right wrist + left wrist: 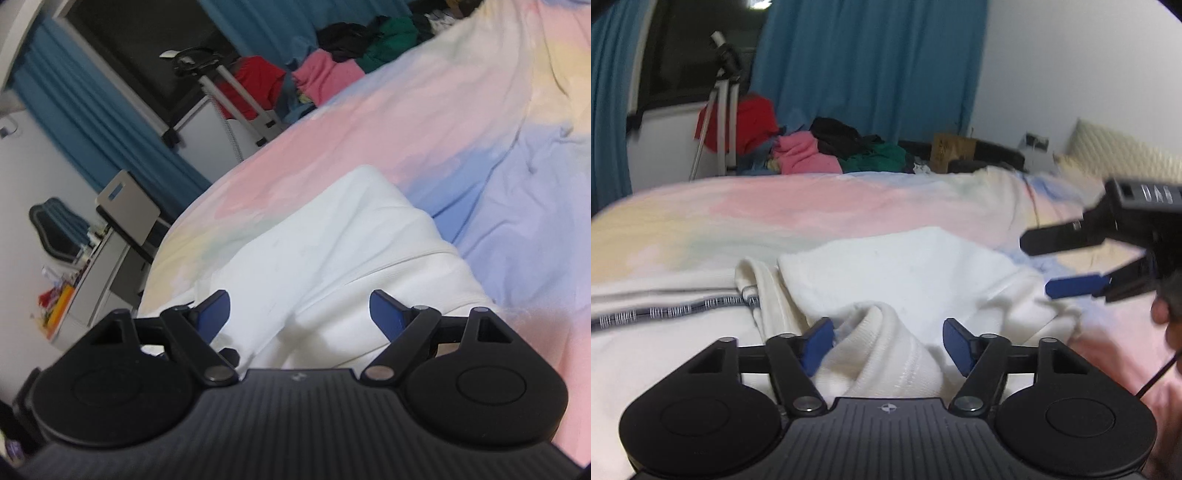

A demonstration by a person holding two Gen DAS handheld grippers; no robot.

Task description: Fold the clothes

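A white zip-up garment (905,280), thick and knitted-looking with ribbed trim, is lying partly folded on a bed covered by a pastel pink, yellow and blue sheet (798,210). It is sitting at the near side of the bed, directly ahead of both cameras. A dark zipper line (672,314) is running across its left portion, and a ribbed edge (886,343) is bunching up in a hump near the left gripper.

The left gripper (888,345) is hovering with its 2 blue-padded fingers (816,343) spread apart on either side of that ribbed hump, not pinching it. The right gripper (299,314) is hanging above the smooth white panel of the garment, its fingers likewise wide apart and holding nothing. In the left wrist view it is showing at the right edge (1052,266), blurred.

The garment looks soft, limp and fairly light, so it will likely sag and drape when lifted. Its bulk suggests folds will spring back slightly. The ribbed edge and the outer corners look like the firmest places to pinch; the zipper side may resist creasing.

Nothing is resting on the garment itself. At the far side of the bed, a heap of pink, black, green and red clothes (820,147) is lying well apart from it. A tripod (720,107) is standing beyond the bed in front of blue curtains (868,62).
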